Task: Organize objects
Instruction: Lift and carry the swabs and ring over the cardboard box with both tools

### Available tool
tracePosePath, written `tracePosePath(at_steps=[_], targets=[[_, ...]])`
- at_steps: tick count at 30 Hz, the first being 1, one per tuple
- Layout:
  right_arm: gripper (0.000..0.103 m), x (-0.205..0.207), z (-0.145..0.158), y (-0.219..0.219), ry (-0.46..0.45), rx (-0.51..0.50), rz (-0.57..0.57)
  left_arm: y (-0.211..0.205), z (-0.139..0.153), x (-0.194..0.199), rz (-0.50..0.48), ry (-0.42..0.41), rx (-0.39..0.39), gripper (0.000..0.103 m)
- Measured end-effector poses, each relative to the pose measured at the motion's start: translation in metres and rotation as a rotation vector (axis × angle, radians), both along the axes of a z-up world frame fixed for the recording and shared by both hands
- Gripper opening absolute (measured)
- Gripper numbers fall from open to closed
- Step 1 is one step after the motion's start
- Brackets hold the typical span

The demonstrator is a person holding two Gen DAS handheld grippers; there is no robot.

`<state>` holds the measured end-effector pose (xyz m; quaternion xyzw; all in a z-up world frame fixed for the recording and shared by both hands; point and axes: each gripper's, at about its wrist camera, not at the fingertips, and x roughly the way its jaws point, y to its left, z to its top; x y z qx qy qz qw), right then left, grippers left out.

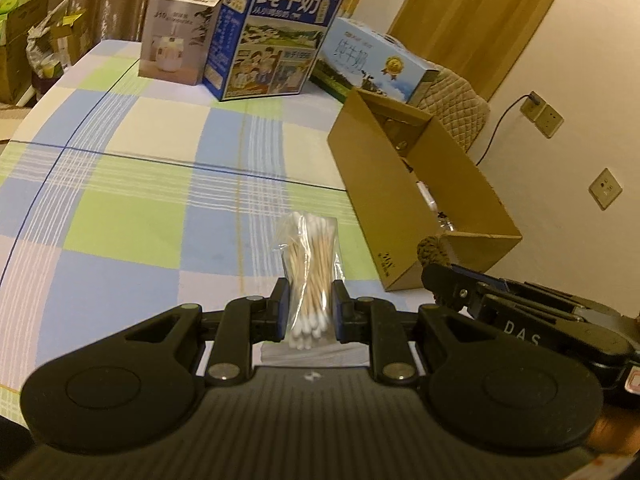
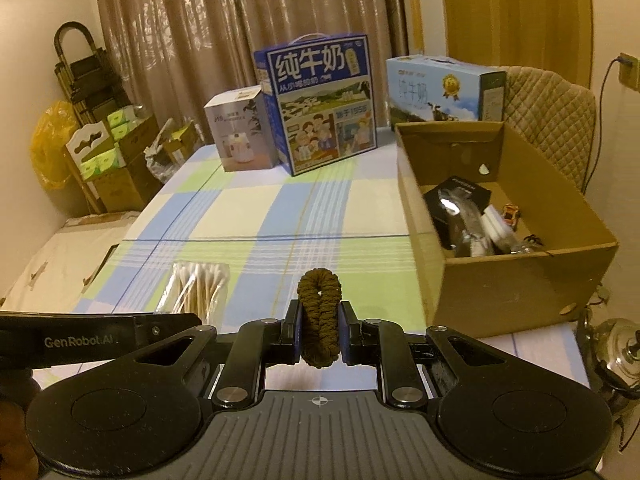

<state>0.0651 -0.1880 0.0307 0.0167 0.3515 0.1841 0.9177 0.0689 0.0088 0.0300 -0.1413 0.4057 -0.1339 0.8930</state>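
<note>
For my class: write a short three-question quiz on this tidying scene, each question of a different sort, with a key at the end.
1. True or false: the left tongs are shut on a bag of cotton swabs.
2. What do the right tongs hold?
A. a spoon
B. a brown hair scrunchie
C. a milk carton
3. Fill in: the open cardboard box stands on the ____ tablecloth.

Key: 1 true; 2 B; 3 checked.
</note>
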Motion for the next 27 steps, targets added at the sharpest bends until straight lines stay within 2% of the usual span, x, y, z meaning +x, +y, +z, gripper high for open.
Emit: tracePosePath(at_steps=[14, 27], targets=[[0.015, -0.002, 0.015, -0.04, -0.036, 0.011, -0.061, -0.038, 0.016, 0.003, -0.058, -0.019, -0.005, 0.017], [0.015, 0.006, 0.025, -0.105, -0.061, -0.001, -0.171, -0.089, 0.028, 0.018, -0.142, -0.034, -0.01, 0.017]])
